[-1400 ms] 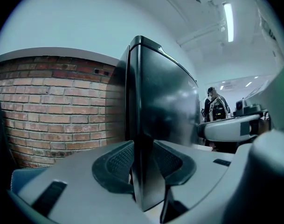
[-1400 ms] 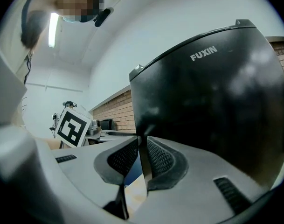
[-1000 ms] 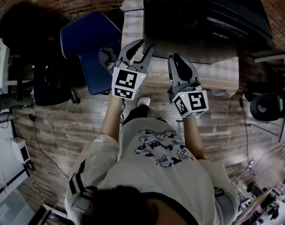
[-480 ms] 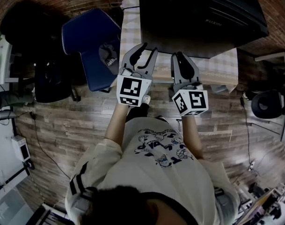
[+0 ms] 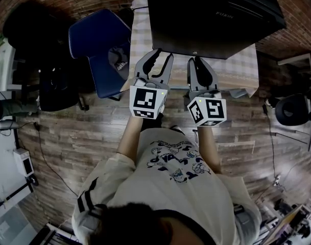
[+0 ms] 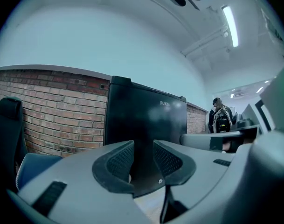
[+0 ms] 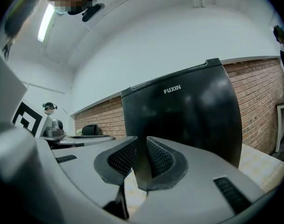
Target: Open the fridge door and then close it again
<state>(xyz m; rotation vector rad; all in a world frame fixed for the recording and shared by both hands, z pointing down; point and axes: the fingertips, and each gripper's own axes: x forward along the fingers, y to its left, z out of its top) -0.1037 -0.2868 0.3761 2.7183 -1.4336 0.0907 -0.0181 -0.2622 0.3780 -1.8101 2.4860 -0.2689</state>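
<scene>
Dim, fisheye-warped (glaring ceiling strip [image 6: 230, 26])

Head view looks steeply down, gripper views level, all share fridge [image 5: 211, 19]

Brick walls [image 6: 48, 111] run below white plaster. A tube light [image 6: 230, 24] glows on the ceiling. Wood-plank floor [image 5: 68, 137] carries a blue chair [image 5: 99, 40] beside a table [image 5: 140, 34] with checked cloth.

fridge [image 5: 211, 19] on table [image 5: 241, 71]; chair [image 5: 101, 47] left of table
</scene>
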